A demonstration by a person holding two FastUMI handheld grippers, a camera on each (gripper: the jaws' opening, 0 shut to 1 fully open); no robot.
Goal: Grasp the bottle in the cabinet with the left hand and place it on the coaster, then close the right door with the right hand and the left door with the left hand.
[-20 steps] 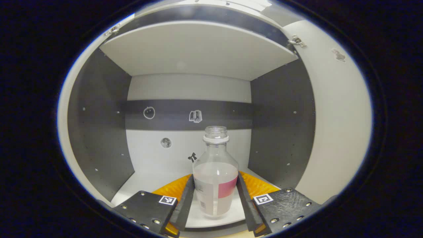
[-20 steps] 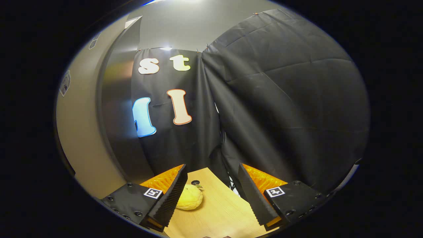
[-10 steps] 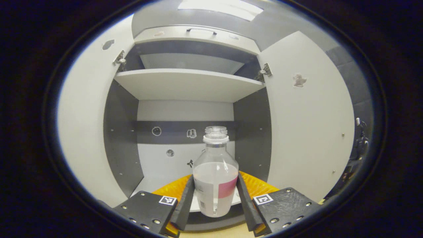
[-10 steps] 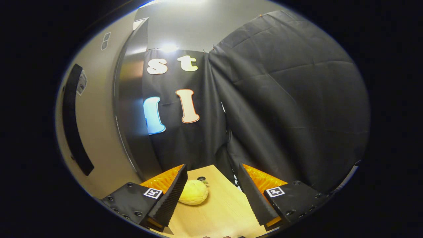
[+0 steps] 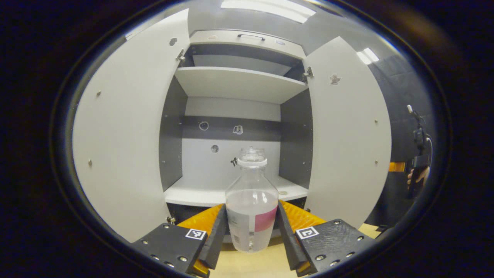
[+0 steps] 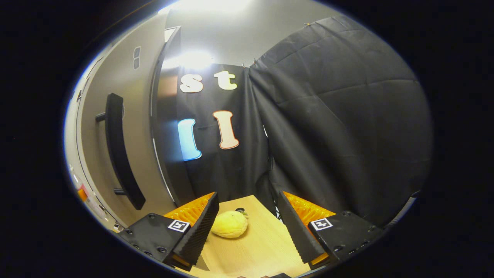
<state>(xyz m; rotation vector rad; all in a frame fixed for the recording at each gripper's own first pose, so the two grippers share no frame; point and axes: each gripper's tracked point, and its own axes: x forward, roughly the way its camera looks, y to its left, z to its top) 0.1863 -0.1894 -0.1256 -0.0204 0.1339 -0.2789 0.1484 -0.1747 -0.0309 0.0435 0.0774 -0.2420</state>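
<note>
The cabinet (image 5: 231, 116) stands open, its left door (image 5: 123, 131) and right door (image 5: 347, 131) both swung wide, and its lower shelf (image 5: 197, 193) is bare. The wooden desk (image 6: 254, 247) carries a yellow lemon-like fruit (image 6: 230, 229). The left claw (image 5: 251, 235) grips the bottle (image 5: 251, 208) between both fingers, upright, out in front of the cabinet above the desk edge. The right claw (image 6: 247, 231) hangs wide apart with nothing in it. So the grasp looks done; placing the bottle on the coaster and shutting both doors are left.
</note>
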